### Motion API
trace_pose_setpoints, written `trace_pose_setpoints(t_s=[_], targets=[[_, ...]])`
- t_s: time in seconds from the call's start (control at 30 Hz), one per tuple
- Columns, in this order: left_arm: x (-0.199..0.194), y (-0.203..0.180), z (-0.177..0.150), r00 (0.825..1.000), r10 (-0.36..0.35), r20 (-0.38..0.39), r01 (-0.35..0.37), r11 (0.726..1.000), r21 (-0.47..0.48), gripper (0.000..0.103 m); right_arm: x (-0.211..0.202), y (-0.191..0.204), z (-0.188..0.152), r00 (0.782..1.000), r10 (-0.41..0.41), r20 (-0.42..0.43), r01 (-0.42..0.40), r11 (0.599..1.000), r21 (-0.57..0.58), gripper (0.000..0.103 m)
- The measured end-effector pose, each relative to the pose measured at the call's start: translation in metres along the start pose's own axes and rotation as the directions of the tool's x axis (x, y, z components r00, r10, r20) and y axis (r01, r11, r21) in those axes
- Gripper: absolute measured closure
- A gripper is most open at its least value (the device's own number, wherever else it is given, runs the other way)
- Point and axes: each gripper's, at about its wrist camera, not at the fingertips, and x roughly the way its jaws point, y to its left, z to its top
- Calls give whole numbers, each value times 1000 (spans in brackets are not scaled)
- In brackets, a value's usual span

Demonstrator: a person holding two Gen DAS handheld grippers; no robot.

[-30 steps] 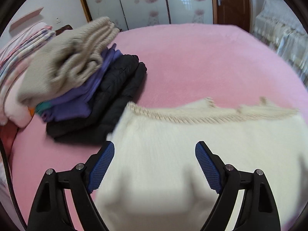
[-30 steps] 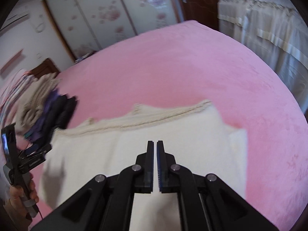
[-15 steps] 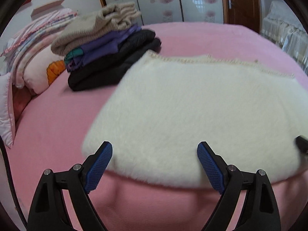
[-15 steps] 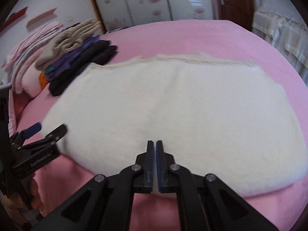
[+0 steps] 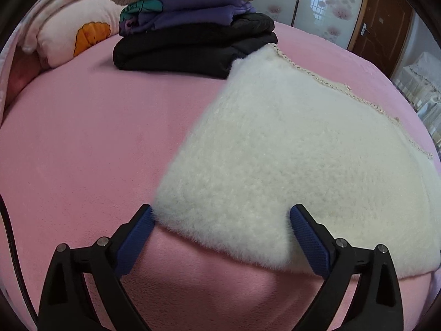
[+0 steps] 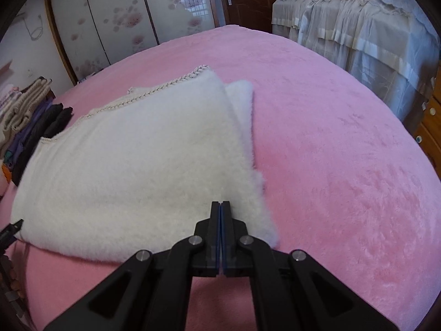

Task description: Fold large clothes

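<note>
Item 1: white fleece garment (image 5: pixel 289 151), lying folded flat on the pink bed cover (image 5: pixel 82 138), braided trim along its far edge. In the right wrist view a lower layer (image 6: pixel 242 104) showed past the top layer's right side, so the garment was doubled over at least once. Its far left corner touched the stack.

Item 2: stack of folded clothes (image 5: pixel 193 27), black at the bottom, purple in the middle, beige knit on top, beside a pillow (image 5: pixel 69 27). Probably the pile of finished pieces, kept near for adding the next.

Item 3: left gripper (image 5: pixel 220 229), jaws spread wide, holding nothing. The near left corner of the garment lay between its 2 blue pads (image 5: pixel 308 242), the fleece edge brushing both; a placement suited to taking that corner.

Item 4: right gripper (image 6: pixel 221 215), jaws pressed together with no visible gap. Its tips lay over the garment's near right edge; whether any fleece was pinched could not be told.

Judgement: another fold seemed due, the garment being wider than the stack.
</note>
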Motion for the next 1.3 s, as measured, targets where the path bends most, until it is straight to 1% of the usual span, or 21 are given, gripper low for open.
trace_pose_setpoints(t_s=[0.1, 0.2, 0.4, 0.47, 0.5, 0.57, 0.67, 0.77, 0.9, 0.97, 1.07, 1.17, 1.3], targets=[[2, 0, -1, 1000, 3, 0, -3, 1000, 4, 5, 4, 10, -2, 999, -51, 3, 51, 999, -13, 103], [3, 0, -1, 1000, -3, -2, 3, 1000, 1, 5, 6, 6, -3, 999, -41, -4, 42, 999, 21, 102], [5, 3, 1, 1000, -16, -22, 16, 1000, -19, 4, 8, 4, -3, 999, -29, -17, 30, 999, 34, 102], [1, 2, 2, 999, -12, -32, 11, 1000, -23, 4, 8, 2, -1, 999, -25, -25, 26, 998, 61, 102], [-2, 1, 3, 999, -11, -39, 10, 1000, -27, 5, 9, 2, -1, 999, -21, -30, 24, 997, 76, 102], [-12, -2, 4, 999, -34, -41, 32, 999, -30, 6, 9, 2, 1, 999, -24, -37, 27, 995, 93, 102], [-33, -6, 8, 997, -77, -25, 76, 997, -30, 6, 5, 7, 3, 998, -46, -49, 50, 995, 82, 101], [-59, -10, 15, 995, -96, -19, 96, 995, -26, 6, -5, 15, 7, 996, -55, -67, 61, 994, 91, 101], [-86, -8, 22, 990, -138, -19, 137, 990, -39, 6, -28, 35, 11, 999, -5, -52, 11, 994, 113, 101], [-99, -5, 25, 985, -171, -14, 170, 984, -55, 6, -40, 51, 15, 999, 20, -42, -16, 995, 99, 101], [-117, 1, 31, 977, -213, 10, 213, 974, -72, 6, -58, 78, 24, 997, 79, -9, -78, 995, 61, 101], [-129, 9, 35, 971, -235, 33, 237, 967, -91, 6, -74, 105, 35, 991, 129, 32, -129, 992, 9, 101], [-129, 20, 35, 957, -286, 58, 291, 946, -139, 6, -89, 139, 49, 976, 202, 85, -198, 979, -55, 101]])
